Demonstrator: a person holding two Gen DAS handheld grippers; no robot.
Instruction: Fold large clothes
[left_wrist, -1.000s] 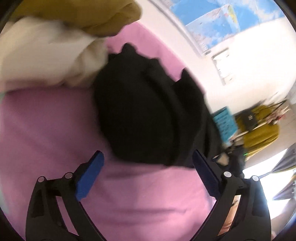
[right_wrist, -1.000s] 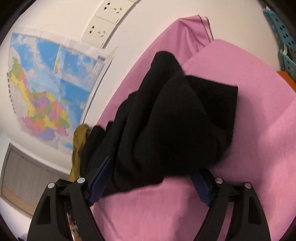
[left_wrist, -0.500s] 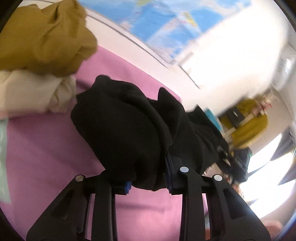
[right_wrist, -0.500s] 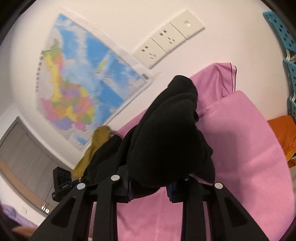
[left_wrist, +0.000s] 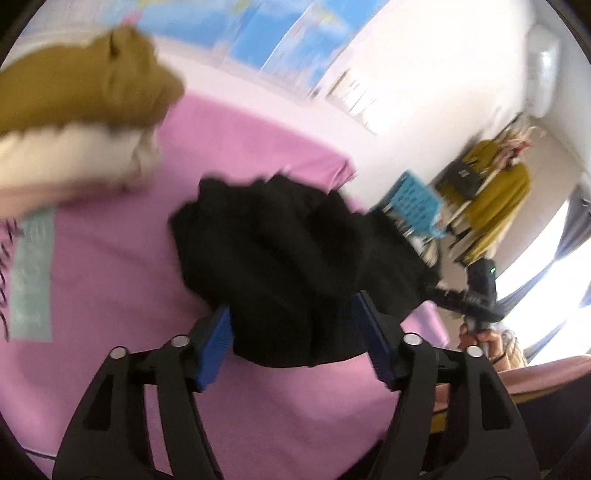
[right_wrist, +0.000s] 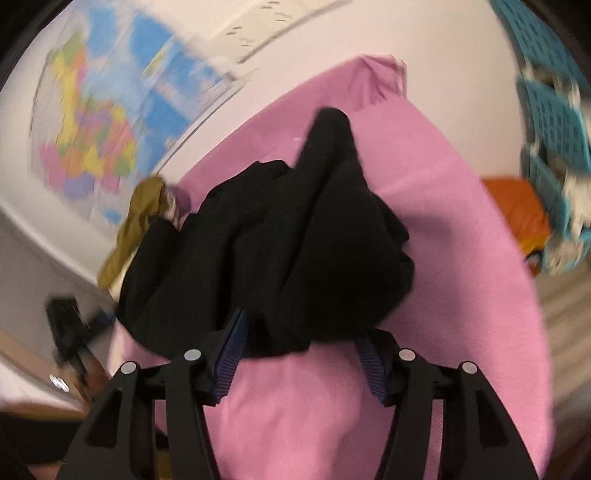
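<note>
A bunched black garment (left_wrist: 295, 258) lies on the pink bedsheet (left_wrist: 110, 258). My left gripper (left_wrist: 291, 350) is open, its blue-padded fingers (left_wrist: 212, 345) standing either side of the garment's near edge. In the right wrist view the same black garment (right_wrist: 280, 251) lies heaped on the pink sheet (right_wrist: 461, 221). My right gripper (right_wrist: 301, 360) is open too, with the garment's near edge between its fingers (right_wrist: 231, 354). Both views are motion-blurred.
A mustard garment (left_wrist: 85, 81) sits on a cream one (left_wrist: 74, 155) at the far left of the bed. A map (right_wrist: 99, 122) hangs on the wall. Blue baskets (right_wrist: 546, 122) and an orange item (right_wrist: 517, 214) are to the right. A clothes rack (left_wrist: 491, 199) stands beyond the bed.
Both grippers were shut on the black garment half a second ago and have now opened. The garment has dropped onto the sheet in a wider heap.
</note>
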